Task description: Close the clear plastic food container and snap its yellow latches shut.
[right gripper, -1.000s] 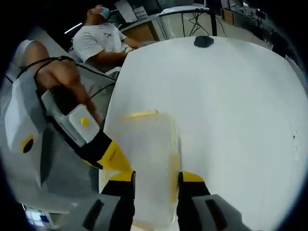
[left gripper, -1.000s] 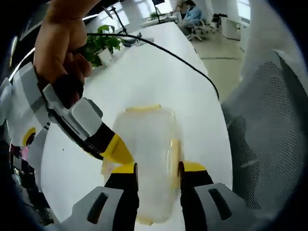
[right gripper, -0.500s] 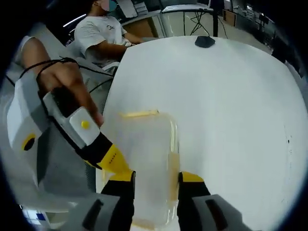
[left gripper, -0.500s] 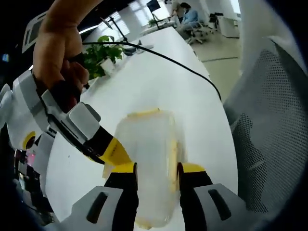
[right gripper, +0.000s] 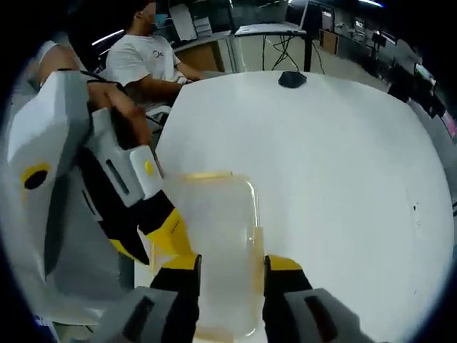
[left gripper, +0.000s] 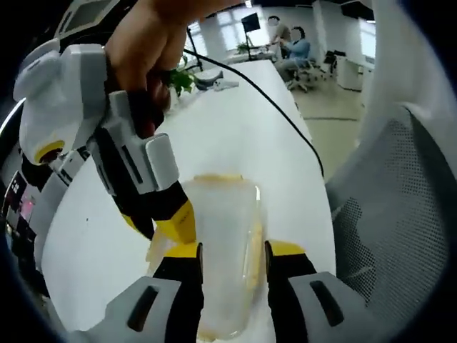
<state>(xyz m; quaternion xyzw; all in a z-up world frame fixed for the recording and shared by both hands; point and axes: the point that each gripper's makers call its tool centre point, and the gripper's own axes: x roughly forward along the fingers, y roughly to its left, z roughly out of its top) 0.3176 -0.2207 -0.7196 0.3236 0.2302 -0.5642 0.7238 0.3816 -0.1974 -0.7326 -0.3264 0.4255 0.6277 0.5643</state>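
Here the clear plastic food container (left gripper: 218, 250) is lying on the white table (left gripper: 235, 136) at lower centre of the left gripper view, between the left gripper (left gripper: 232, 251)'s two yellow-tipped jaws, which are gripping its sides. One container is showing, with yellow latches (left gripper: 253, 243) on its edges. In the right gripper view the right gripper (right gripper: 230, 263) is likewise clamping the container (right gripper: 214, 243). A hand (left gripper: 153, 50) at upper left is holding the other gripper angled down, its tip touching the container's left edge.
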